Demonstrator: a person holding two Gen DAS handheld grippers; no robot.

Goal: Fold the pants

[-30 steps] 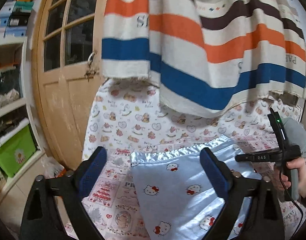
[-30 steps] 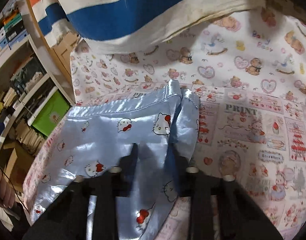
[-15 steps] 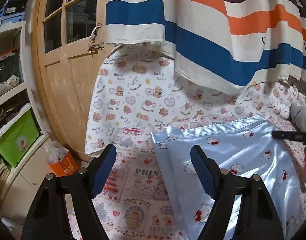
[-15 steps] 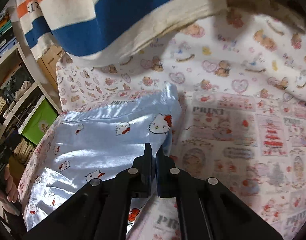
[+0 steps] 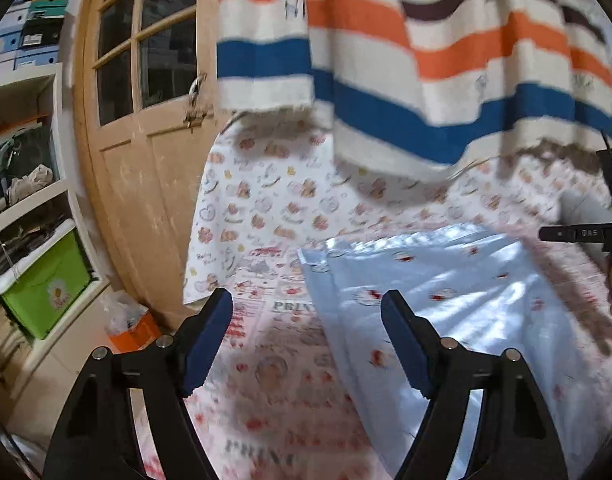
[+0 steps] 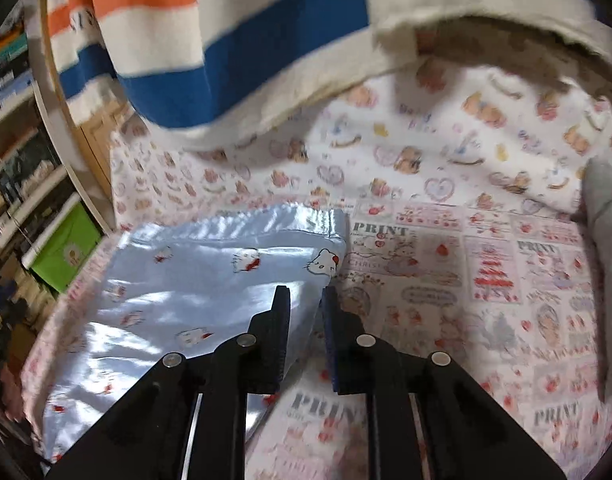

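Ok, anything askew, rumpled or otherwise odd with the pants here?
Nothing stands out. The pale blue pants lie flat on the patterned sheet, far corner square. The right tool hovers, slightly open, over their right edge, gripping nothing.

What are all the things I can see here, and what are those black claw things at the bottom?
pants: one, shiny light blue with cat print, flat on the sheet
sheet: one, white and pink cartoon print, under the pants
striped cloth: one, cream, orange, blue and brown, hanging behind
door: one, tan wood with glass panes, left
green box: one, on the left shelf
orange bag: one, on the floor by the door
left claw: black with blue pads, open, empty
right claw: black, just opening, nothing gripped
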